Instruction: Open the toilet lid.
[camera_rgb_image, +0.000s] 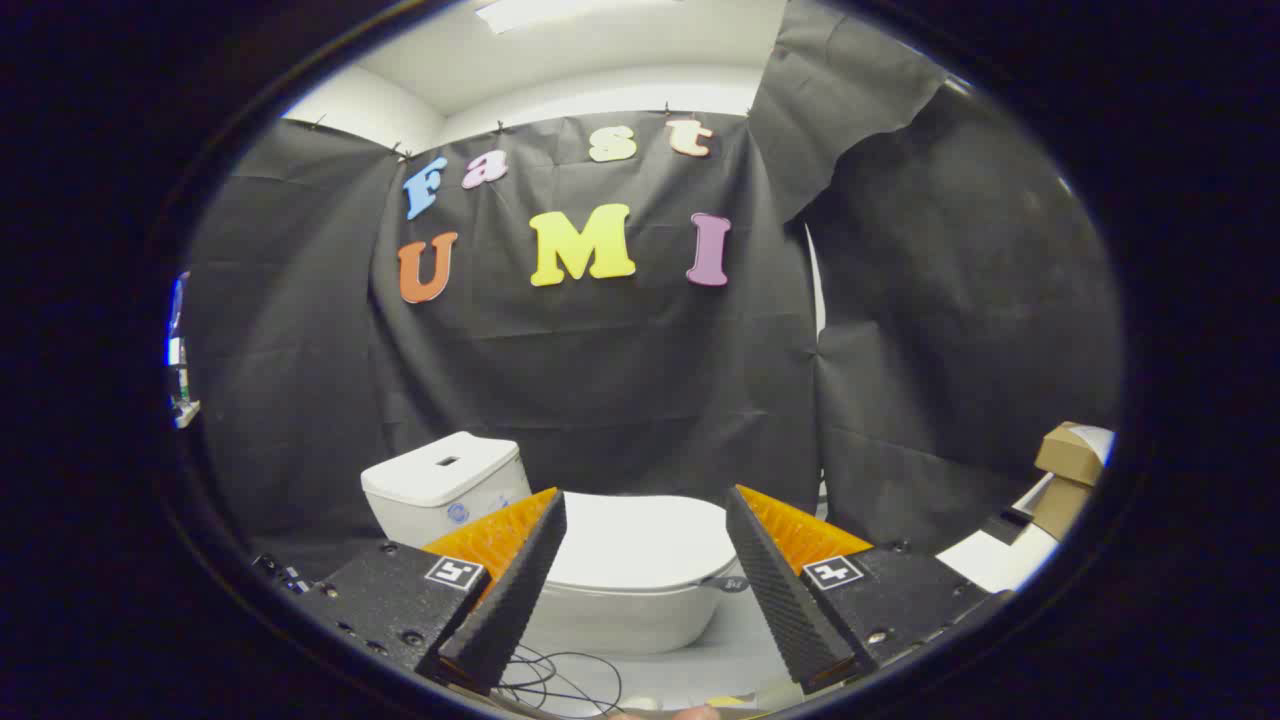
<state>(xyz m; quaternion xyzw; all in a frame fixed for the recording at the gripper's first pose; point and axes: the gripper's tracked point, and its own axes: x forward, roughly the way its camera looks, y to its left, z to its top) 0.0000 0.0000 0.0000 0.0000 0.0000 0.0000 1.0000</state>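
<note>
Two fingers of the tongs (645, 520) stick out wide apart, and nothing is between them. They hold nothing and touch nothing.

On the left, the white tank (442, 482) stands behind the left finger (510, 590). If the tongs swing that way, I think they could bump the tank and miss the lid.

In the middle, beyond the fingers, the toilet lid (640, 540) lies flat and shut on the bowl (625, 615). The lid looks smooth and slippery. The tongs might slide off its edge, and then the lid could drop and bang. Thin black wires (560, 675) lie on the floor below the bowl, near the fingertips, and could catch on a finger.

On the right, past the right finger (775, 590), some brown boxes (1068, 470) sit well away by the black cloth wall. They should not get in the way.
</note>
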